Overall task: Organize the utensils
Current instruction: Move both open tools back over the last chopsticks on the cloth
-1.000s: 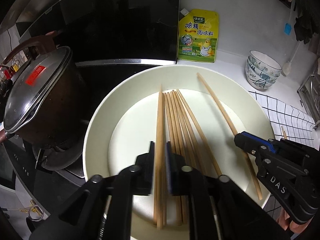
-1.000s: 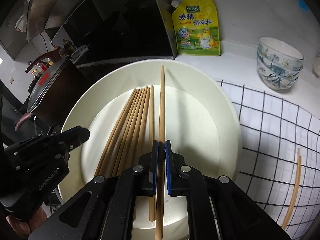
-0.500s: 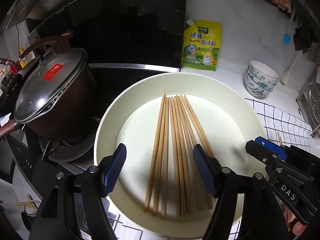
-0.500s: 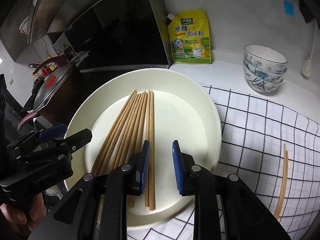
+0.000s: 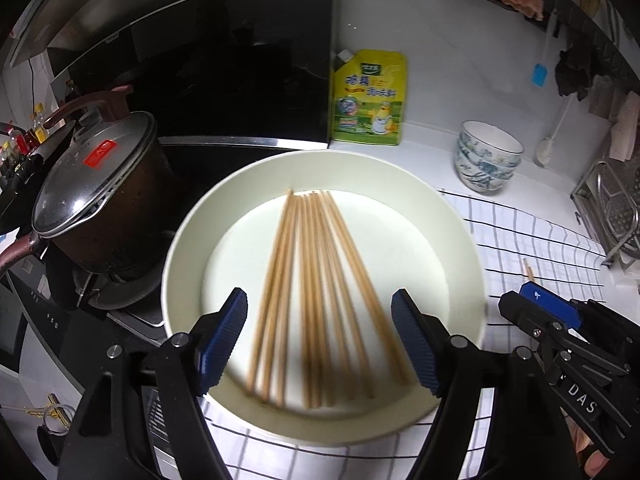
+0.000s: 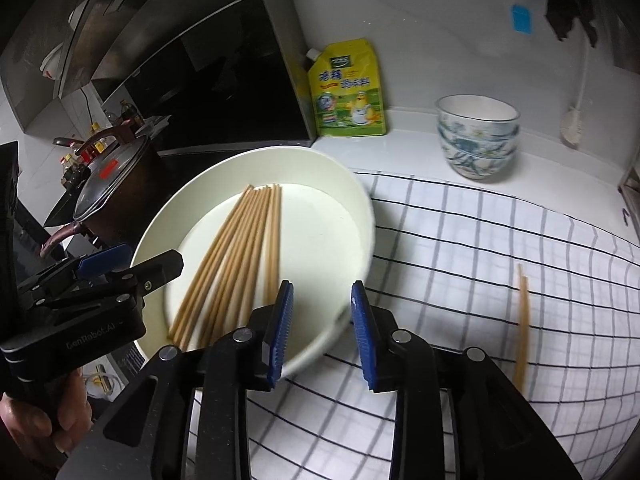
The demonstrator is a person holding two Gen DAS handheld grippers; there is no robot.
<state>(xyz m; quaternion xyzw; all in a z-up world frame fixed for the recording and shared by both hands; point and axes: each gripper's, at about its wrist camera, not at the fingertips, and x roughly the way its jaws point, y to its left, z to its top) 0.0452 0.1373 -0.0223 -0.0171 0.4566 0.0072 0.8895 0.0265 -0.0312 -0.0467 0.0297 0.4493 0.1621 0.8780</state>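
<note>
Now your left claw (image 5: 320, 338) gapes wide over the white plate (image 5: 452, 232), your right claw (image 6: 322, 334) half-spread at its rim, both having let go their chopsticks (image 5: 316, 288). These lie bundled, pointing away toward the yellow pouch (image 5: 368, 98). Pot (image 5: 104, 200) left; stray chopstick (image 6: 522, 320) on the checked cloth (image 6: 480, 248).

Landmark: black glass hob (image 5: 224, 160), set into the counter.
Wall: white (image 5: 440, 60), to the hob's right.
Backsplash: dark glossy panel (image 5: 224, 80), directly behind the hob.
Counter: white (image 6: 400, 148), right of the hob, partly under a black-and-white checked cloth (image 6: 500, 260).
Light: dim.
</note>
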